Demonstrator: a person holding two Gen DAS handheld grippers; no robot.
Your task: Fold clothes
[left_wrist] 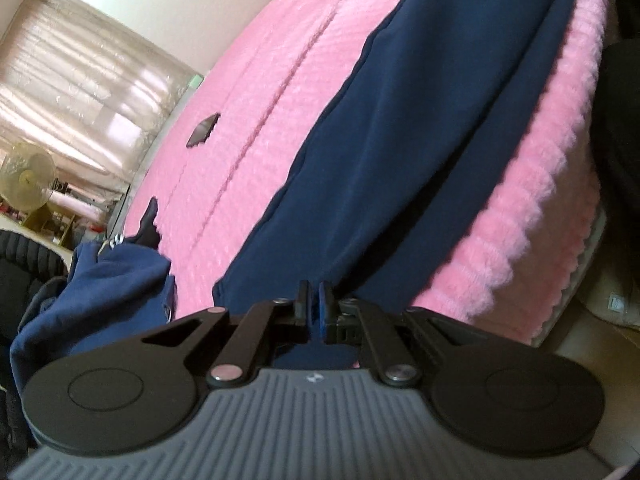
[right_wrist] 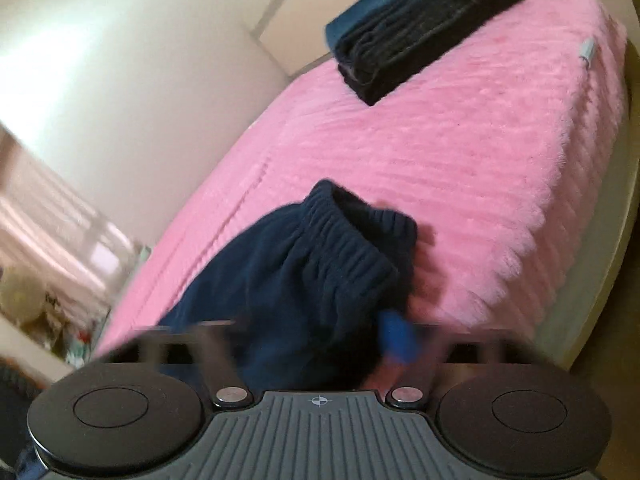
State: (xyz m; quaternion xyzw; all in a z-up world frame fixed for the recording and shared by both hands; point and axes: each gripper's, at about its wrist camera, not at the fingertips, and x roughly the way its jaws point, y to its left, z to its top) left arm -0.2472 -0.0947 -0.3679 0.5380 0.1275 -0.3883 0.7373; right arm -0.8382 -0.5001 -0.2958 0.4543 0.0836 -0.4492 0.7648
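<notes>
Below, counted
Left gripper (left_wrist: 315, 304): clenched on one navy trousers (left_wrist: 384, 152)
Right gripper (right_wrist: 320, 344): blurred, state unclear
Ahead: one folded stack (right_wrist: 424, 28)

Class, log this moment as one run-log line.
left gripper: shut on navy trousers | right gripper: blurred, unclear | folded stack: on pink blanket

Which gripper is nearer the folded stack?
Right. The right gripper faces the stack across the pink blanket; the left gripper, at the navy pants, doesn't see it.
</notes>
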